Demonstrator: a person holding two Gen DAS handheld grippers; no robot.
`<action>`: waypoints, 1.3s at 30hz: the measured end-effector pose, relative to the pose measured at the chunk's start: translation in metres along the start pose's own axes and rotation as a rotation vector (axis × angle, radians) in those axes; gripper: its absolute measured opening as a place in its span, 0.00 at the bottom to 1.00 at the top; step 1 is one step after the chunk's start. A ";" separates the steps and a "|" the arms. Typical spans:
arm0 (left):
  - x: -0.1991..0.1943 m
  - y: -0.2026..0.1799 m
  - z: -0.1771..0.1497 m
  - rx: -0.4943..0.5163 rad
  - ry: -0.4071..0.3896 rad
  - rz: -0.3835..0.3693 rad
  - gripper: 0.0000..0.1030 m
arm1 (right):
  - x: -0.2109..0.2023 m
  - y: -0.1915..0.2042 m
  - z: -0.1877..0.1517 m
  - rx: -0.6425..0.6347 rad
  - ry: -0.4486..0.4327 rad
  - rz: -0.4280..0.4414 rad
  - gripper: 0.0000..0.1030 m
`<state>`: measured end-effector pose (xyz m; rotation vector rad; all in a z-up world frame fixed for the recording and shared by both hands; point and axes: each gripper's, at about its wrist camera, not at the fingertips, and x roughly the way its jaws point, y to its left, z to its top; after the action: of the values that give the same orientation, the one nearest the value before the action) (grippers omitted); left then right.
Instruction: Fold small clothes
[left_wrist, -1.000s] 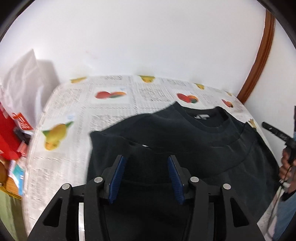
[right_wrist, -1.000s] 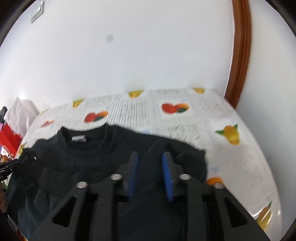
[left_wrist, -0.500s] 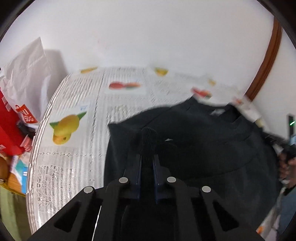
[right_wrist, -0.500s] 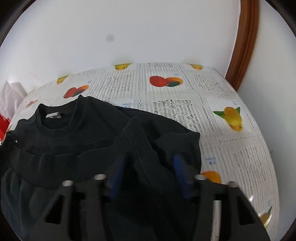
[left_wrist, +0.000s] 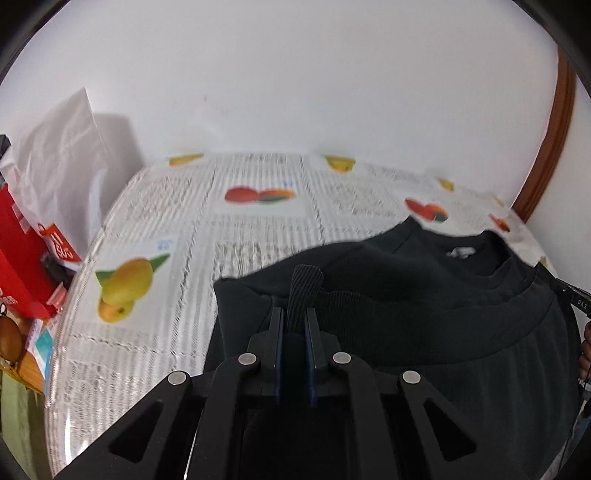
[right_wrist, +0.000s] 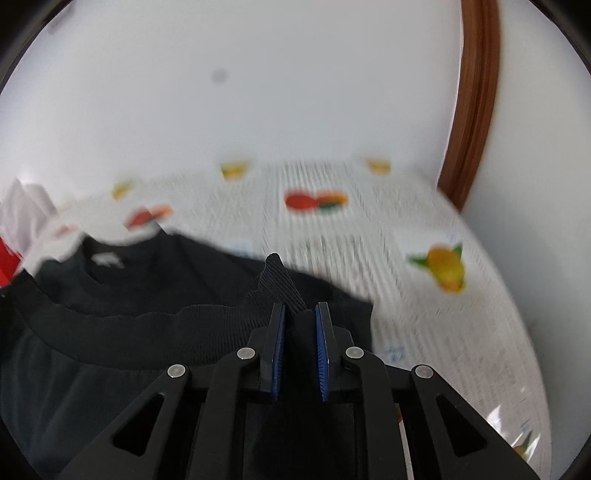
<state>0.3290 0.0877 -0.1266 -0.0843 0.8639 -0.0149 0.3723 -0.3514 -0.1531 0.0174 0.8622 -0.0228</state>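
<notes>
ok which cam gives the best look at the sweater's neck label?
Left wrist. The neck label sits sharp inside the collar of the black sweater, with little blur there. The right wrist view shows it too, but smeared by motion blur and near the frame's left edge.

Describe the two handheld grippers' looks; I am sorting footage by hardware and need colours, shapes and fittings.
Both match. The left gripper and the right gripper are matte black, with angular linkage arms that have triangular cut-outs and round silver pivot pins. Each finger carries a flat blue pad, finely ribbed on the right gripper. No cables, markings or sleeves show.
</notes>
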 end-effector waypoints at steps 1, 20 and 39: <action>0.003 0.000 -0.001 0.001 0.011 0.006 0.10 | 0.006 -0.001 -0.001 0.006 0.020 -0.003 0.18; -0.080 0.027 -0.093 0.022 0.089 0.067 0.46 | -0.097 -0.014 -0.094 0.030 0.024 -0.126 0.46; -0.181 0.112 -0.204 -0.143 0.071 -0.032 0.48 | -0.152 0.296 -0.140 -0.372 -0.034 0.249 0.60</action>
<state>0.0541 0.1944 -0.1298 -0.2334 0.9336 0.0139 0.1748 -0.0498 -0.1270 -0.2230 0.8147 0.3696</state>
